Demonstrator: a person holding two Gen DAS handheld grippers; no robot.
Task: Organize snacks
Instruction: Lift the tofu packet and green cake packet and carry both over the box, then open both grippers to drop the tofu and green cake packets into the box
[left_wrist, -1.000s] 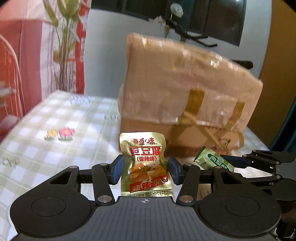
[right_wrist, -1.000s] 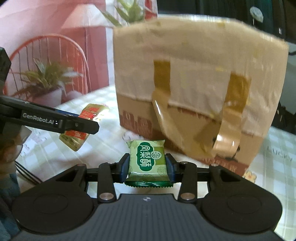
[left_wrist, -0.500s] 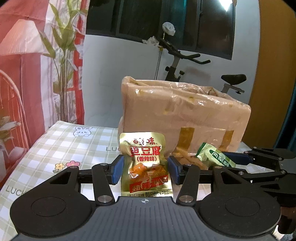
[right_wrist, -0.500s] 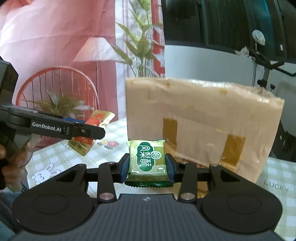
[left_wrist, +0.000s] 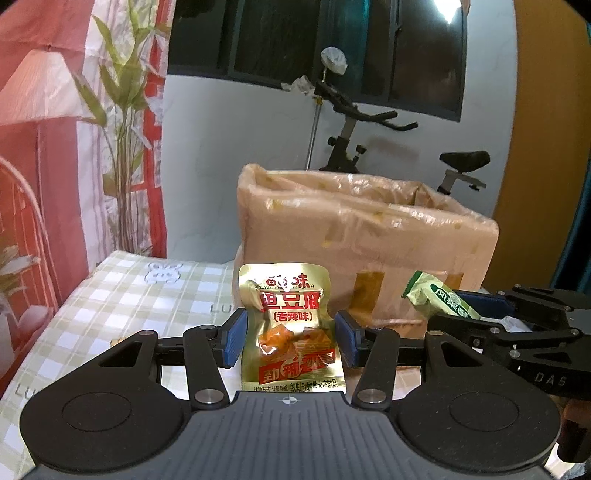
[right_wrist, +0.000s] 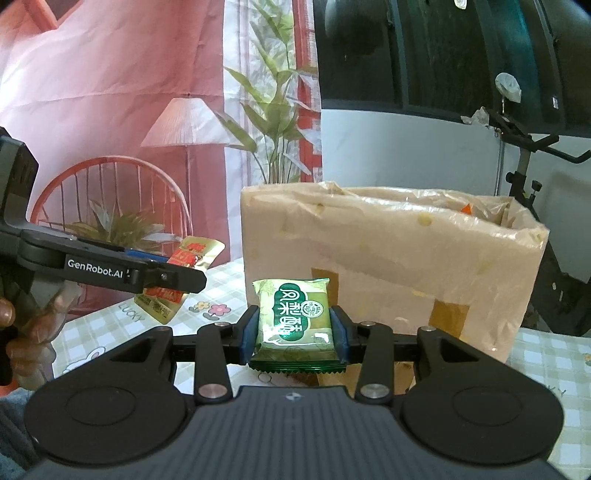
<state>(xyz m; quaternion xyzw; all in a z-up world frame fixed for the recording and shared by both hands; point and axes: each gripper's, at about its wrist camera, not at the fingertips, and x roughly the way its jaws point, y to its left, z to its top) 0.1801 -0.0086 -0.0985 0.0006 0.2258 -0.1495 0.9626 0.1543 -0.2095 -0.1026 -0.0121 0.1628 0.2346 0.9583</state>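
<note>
My left gripper (left_wrist: 290, 338) is shut on a gold snack packet (left_wrist: 290, 325) with red print, held upright between the blue pads. My right gripper (right_wrist: 294, 328) is shut on a green snack packet (right_wrist: 295, 317). Both hang in the air in front of a tall cardboard box (left_wrist: 365, 251) wrapped in clear plastic, whose open top shows from this height. In the left wrist view the green packet (left_wrist: 441, 299) and the right gripper (left_wrist: 476, 306) appear at the right. In the right wrist view the gold packet (right_wrist: 184, 275) and the left gripper (right_wrist: 168, 271) appear at the left.
The box (right_wrist: 391, 266) stands on a table with a green checked cloth (left_wrist: 122, 306). A hand (right_wrist: 26, 328) holds the left gripper's handle. Behind are a pink printed curtain (right_wrist: 110, 110), a white wall and an exercise bike (left_wrist: 354, 122).
Both grippers have risen with their packets, so the box now sits lower in each view and its open top has come into sight. Both grips are unchanged.
</note>
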